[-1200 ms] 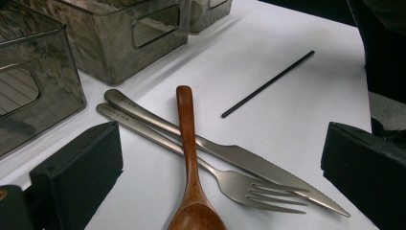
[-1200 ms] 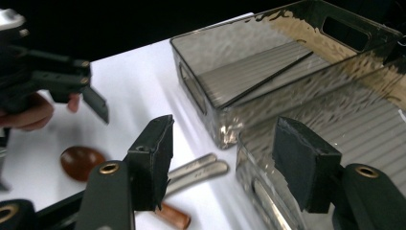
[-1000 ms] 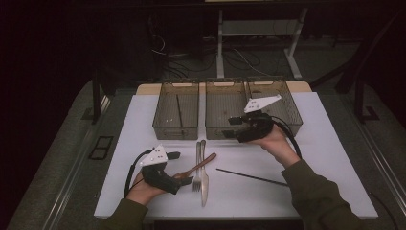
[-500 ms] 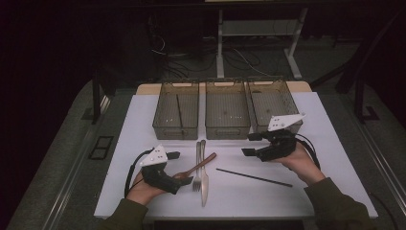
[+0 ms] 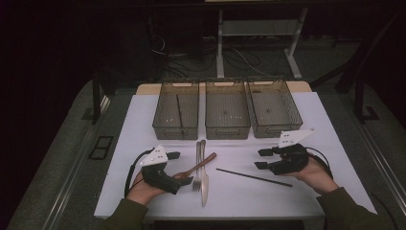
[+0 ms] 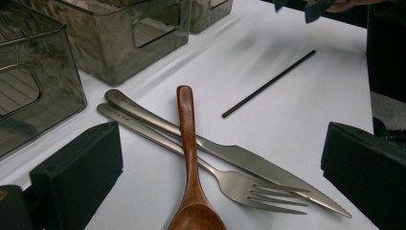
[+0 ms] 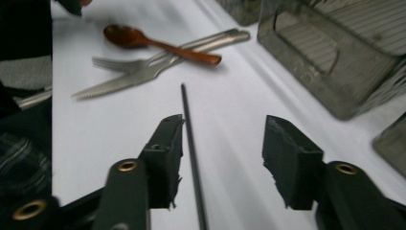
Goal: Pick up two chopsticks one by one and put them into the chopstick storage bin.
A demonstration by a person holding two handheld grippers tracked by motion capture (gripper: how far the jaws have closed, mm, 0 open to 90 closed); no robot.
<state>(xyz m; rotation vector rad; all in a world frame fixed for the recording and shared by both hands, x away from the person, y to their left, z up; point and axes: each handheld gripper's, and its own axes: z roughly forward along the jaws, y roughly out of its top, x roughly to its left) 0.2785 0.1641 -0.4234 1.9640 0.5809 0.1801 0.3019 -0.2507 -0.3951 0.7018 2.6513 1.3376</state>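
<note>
A black chopstick (image 5: 253, 177) lies on the white table top, right of a wooden spoon (image 5: 202, 164), a fork (image 5: 197, 181) and a knife (image 5: 204, 187). My right gripper (image 5: 260, 159) hovers at the chopstick's right part. In the right gripper view the chopstick (image 7: 190, 129) runs between the jaws, close to the left one, untouched by either pad. My right gripper (image 7: 224, 128) is open and its jaws have just been closing. My left gripper (image 5: 181, 167) stands open around the spoon's bowl (image 6: 196, 215), with the fork (image 6: 249, 187) and knife (image 6: 268, 167) crossing under the spoon's handle.
Three clear bins stand in a row at the back: left (image 5: 174, 130), middle (image 5: 227, 130), right (image 5: 276, 128). A dark stick (image 5: 179, 110) lies in the left bin. Bare white surface (image 5: 311, 201) lies near the front right. Cables trail from both grippers.
My right gripper has come down and to the right, from over the bins to the table by the chopstick. Its jaws stand a little narrower. The left gripper has kept still.
</note>
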